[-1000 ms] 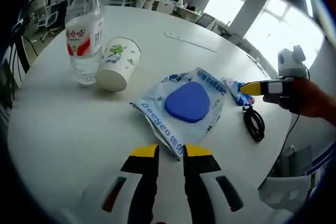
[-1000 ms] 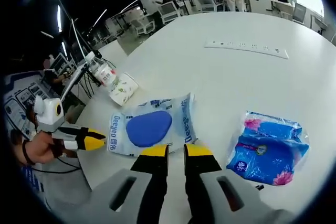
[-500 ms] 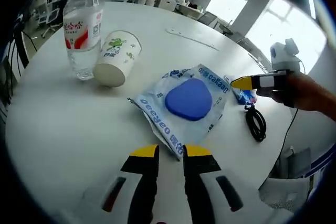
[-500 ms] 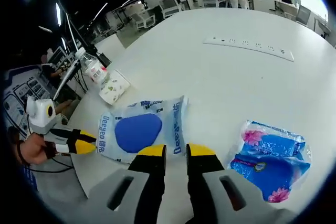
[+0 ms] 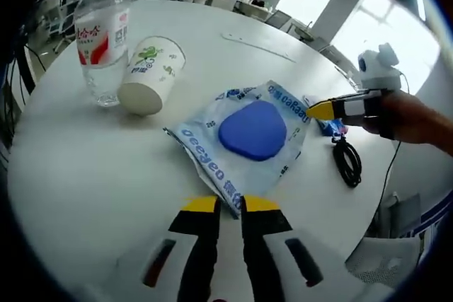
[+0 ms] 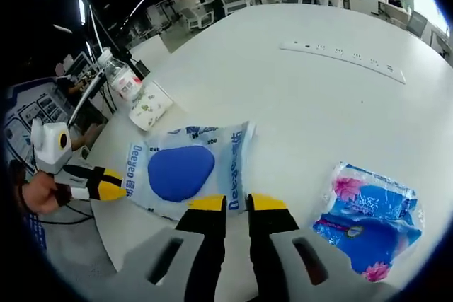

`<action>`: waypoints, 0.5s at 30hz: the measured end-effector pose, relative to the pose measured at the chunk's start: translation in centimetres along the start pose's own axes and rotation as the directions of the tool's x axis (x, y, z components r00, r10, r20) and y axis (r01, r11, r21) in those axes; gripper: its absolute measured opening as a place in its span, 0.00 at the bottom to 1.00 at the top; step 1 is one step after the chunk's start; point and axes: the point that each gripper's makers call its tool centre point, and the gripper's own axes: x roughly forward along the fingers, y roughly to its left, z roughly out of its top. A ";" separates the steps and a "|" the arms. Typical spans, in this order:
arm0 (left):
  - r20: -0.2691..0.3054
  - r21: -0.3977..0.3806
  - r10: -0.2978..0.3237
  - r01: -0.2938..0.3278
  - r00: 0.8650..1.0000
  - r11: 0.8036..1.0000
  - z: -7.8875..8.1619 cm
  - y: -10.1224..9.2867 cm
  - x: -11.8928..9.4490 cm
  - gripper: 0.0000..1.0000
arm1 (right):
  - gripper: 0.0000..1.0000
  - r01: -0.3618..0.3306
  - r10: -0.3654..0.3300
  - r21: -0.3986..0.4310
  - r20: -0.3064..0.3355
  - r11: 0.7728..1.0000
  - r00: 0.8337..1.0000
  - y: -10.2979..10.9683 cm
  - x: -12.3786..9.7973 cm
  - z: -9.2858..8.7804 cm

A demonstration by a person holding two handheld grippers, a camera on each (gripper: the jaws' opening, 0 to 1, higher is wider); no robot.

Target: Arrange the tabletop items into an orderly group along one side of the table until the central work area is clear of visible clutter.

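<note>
Wet-wipes pack [image 5: 246, 136], a flat soft pouch with a blue lid patch, lies mid-table, and both my tools sit at its edges. Going left to right in the left gripper view: a clear water bottle [image 5: 100, 44] stands at the far left with a paper cup [image 5: 149, 79] tipped on its side just beside it. Next comes the pouch, then a blue tissue packet [image 5: 327, 122] and a coiled black cable [image 5: 347, 163] near the table [image 5: 85, 175] edge.

My left gripper [image 5: 226, 206] has its jaws nearly pressed together right at the pouch's near corner seam; I cannot tell whether film is actually caught between them. My right gripper [image 6: 232, 204] sits at the opposite long edge, jaws a narrow gap apart, holding nothing I can confirm.

I judge the pouch light, floppy and slick, so it should sag if lifted by one corner. The crimped seam looks like the best hold; the lid patch would likely slip. In the right gripper view, the tissue packet lies apart, to the right.
</note>
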 end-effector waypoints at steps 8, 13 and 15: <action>-0.012 0.011 0.010 -0.010 1.000 1.000 0.1 0.3 0.2 0.03 | 0.01 -0.013 0.012 -0.039 -0.015 0.999 1.000 0.4 -0.1 -0.7; -0.014 0.026 0.027 -0.027 1.000 0.999 0.2 0.5 0.1 0.02 | 0.00 -0.021 0.021 -0.073 -0.011 0.997 1.000 1.1 -0.2 -0.8; -0.011 0.031 0.042 -0.041 0.999 0.999 0.4 0.7 0.0 0.01 | 0.00 -0.024 0.024 -0.078 -0.009 0.997 1.000 1.3 -0.4 -0.9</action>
